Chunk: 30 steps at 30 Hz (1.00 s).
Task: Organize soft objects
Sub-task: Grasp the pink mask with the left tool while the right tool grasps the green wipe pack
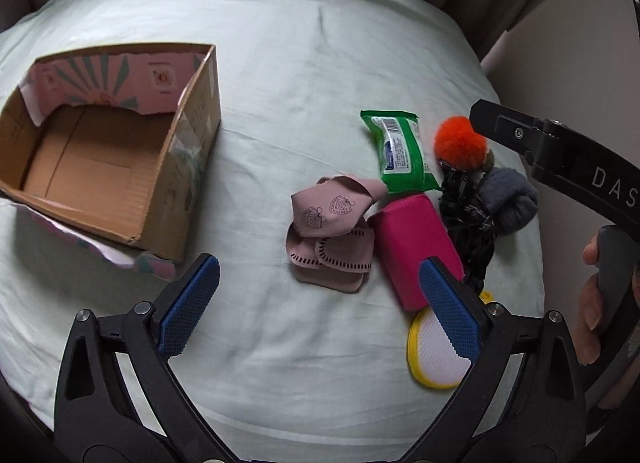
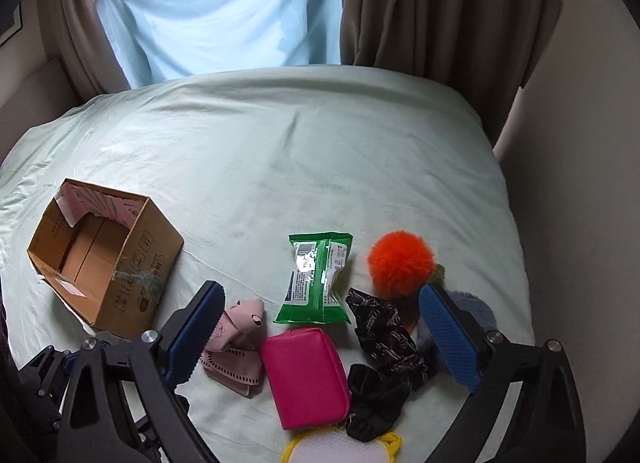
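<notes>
Two grippers spread wide, nothing held. Right gripper [image 2: 316, 337] nearer, above magenta rectangular zip pouch [image 2: 306, 377], long axis along fingers; open cardboard box [image 2: 132, 275] far left.

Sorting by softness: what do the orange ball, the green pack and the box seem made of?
Orange ball: fluffy fur or yarn, matte, fuzzy outline. Green pack: thin plastic film, glossy, with glare and crimped ends. Box: brown corrugated cardboard, dull, with printed pink inner flaps.
</notes>
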Each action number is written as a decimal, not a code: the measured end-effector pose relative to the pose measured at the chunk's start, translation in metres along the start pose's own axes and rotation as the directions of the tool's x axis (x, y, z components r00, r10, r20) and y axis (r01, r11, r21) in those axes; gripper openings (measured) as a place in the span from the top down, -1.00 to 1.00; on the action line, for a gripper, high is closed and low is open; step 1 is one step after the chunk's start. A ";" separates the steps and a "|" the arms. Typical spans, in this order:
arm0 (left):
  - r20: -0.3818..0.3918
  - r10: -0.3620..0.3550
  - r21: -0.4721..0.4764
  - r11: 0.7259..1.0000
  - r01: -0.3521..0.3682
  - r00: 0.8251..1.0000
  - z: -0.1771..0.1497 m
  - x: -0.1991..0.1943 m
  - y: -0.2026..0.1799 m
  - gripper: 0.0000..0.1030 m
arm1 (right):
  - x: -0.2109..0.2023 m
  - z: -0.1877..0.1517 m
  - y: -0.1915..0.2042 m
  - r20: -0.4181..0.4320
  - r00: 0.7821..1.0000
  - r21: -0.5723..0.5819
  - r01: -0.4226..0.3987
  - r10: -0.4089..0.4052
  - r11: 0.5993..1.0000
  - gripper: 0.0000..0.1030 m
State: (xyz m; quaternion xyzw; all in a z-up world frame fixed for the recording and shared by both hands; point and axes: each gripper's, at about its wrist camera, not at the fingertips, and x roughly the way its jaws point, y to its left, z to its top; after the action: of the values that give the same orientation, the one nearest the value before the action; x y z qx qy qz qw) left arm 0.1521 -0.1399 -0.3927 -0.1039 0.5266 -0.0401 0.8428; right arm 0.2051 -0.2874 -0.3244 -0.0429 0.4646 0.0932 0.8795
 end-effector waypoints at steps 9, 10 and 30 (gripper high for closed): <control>-0.044 -0.002 -0.154 0.988 -0.005 0.999 0.016 0.073 0.000 -0.68 | 0.104 0.013 -0.003 -0.144 0.985 -0.047 -0.099 0.091 0.994 -0.59; -0.048 0.000 -0.161 0.987 -0.008 0.999 0.017 0.080 -0.001 -0.65 | 0.114 0.013 -0.003 -0.160 0.983 -0.048 -0.100 0.091 0.994 -0.58; -0.184 -0.042 -0.209 0.978 0.003 0.982 0.028 0.138 -0.003 0.45 | 0.155 -0.002 0.003 -0.238 0.970 -0.094 -0.072 0.048 0.993 0.33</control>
State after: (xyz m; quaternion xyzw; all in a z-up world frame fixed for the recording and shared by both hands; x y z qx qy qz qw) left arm 0.2382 -0.1636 -0.5011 -0.1930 0.6038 -0.0042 0.7734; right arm 0.2886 -0.2654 -0.4538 -0.0844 0.5615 0.1376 0.8116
